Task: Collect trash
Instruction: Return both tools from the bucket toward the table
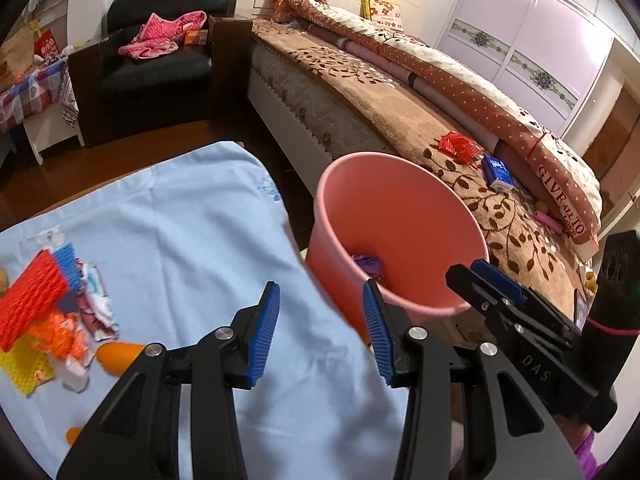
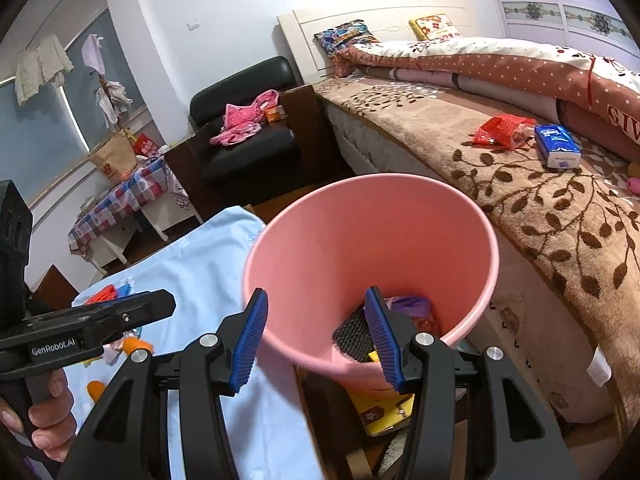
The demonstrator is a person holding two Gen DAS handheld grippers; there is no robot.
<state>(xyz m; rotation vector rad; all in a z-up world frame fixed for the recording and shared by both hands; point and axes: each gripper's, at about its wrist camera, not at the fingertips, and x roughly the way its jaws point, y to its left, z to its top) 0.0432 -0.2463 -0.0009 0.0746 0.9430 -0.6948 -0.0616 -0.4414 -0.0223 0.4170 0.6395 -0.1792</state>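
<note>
We are holding our right gripper [image 2: 316, 340] over the near edge of the pink bin [image 2: 476, 216], fingers spread wide with nothing between them. Our left gripper [image 1: 324, 332] is hanging over the blue cloth [image 1: 192, 232], just left of the bin, and it is spread wide and holding nothing too. The trash pile [image 1: 48, 312] is lying on the cloth, off to the left of that gripper. Inside the bin, a purple scrap [image 2: 412, 304] and a black mesh piece [image 2: 354, 334] are sitting at the bottom.
</note>
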